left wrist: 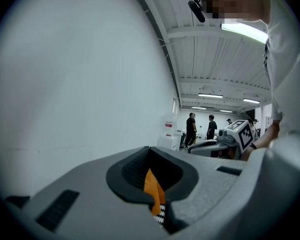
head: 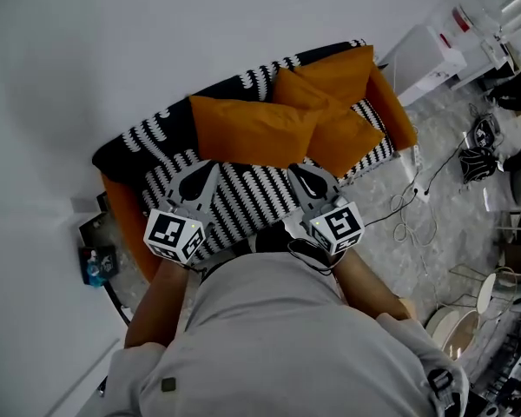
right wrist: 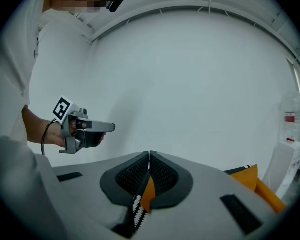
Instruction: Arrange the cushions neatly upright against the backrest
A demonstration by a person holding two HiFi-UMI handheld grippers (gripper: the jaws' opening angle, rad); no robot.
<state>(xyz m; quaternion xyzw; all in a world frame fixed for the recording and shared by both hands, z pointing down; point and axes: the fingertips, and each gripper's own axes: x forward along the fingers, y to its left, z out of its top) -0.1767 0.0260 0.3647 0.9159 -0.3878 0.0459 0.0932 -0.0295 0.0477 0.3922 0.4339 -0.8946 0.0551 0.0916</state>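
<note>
Left tool [head: 208,170] and right tool [head: 302,172] hang closed, holding nothing. The orange cushions [head: 253,132] look soft and light; I'd pinch their top corners.

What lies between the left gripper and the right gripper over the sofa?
In the head view, only the bare black-and-white striped seat shows between the left gripper and the right gripper; nothing else lies on that stretch.

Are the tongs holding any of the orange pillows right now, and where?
No, nothing is held. The left tongs and the right tongs are both shut and empty, over the striped sofa seat, near the orange cushions.
</note>
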